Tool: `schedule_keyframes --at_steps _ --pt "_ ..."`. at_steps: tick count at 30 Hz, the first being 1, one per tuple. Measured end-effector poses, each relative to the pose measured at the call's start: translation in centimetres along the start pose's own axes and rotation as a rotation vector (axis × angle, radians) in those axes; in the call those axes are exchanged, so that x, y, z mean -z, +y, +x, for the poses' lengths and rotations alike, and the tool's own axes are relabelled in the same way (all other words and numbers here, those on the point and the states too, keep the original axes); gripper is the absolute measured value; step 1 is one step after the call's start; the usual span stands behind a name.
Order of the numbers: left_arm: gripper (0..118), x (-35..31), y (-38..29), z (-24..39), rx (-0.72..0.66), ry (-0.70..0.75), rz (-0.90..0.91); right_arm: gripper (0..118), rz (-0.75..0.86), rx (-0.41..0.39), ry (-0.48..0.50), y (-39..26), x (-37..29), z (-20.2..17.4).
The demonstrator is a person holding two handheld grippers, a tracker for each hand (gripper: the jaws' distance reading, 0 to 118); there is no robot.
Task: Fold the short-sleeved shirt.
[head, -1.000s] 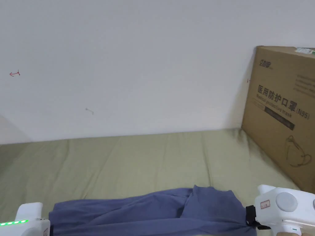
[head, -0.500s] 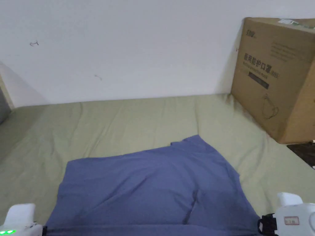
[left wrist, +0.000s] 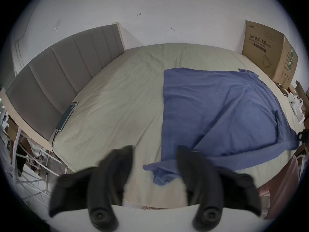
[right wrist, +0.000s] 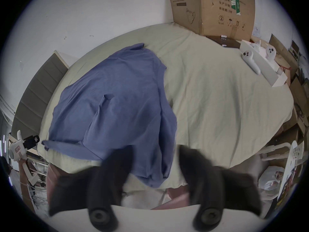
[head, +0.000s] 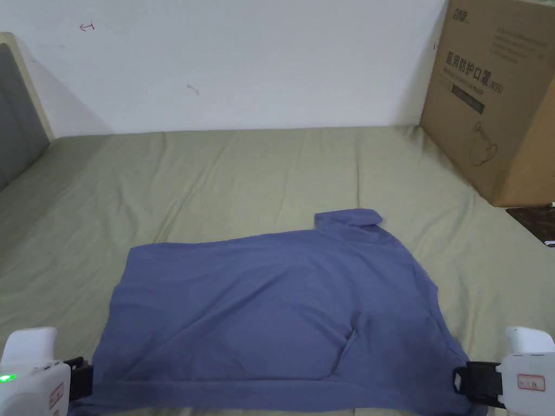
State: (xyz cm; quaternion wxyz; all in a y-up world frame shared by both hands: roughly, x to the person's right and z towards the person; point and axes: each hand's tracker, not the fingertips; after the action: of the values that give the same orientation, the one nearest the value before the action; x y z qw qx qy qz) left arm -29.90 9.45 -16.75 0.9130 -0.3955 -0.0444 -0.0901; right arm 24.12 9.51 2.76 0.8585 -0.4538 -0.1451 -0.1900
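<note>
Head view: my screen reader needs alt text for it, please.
A blue short-sleeved shirt lies spread on a green bedsheet, with the left gripper and right gripper at its near corners. A cardboard box stands far right.

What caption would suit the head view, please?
Blue shirt spread on the bed, left gripper and right gripper at its near corners.

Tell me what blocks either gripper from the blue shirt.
Nothing visible does. The blue shirt lies spread on the green sheet. The left gripper and right gripper, jaws apart, sit at its near corners. The cardboard box stands off to the side.
</note>
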Motion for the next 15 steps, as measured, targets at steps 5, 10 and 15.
schedule_keyframes --at_steps 5,10,15 --pt "87 -2.5 0.5 -0.3 -0.026 -0.048 0.041 88 0.067 -0.056 0.012 1.6 -1.7 -0.4" --pt "17 -4.5 -0.8 -0.4 -0.169 -0.179 0.088 5 0.103 -0.08 0.05 1.6 -1.8 -1.6" --pt "0 -3.6 -3.7 -0.5 -0.157 -0.148 0.014 0 0.037 -0.053 0.092 -0.6 -0.2 -2.0"
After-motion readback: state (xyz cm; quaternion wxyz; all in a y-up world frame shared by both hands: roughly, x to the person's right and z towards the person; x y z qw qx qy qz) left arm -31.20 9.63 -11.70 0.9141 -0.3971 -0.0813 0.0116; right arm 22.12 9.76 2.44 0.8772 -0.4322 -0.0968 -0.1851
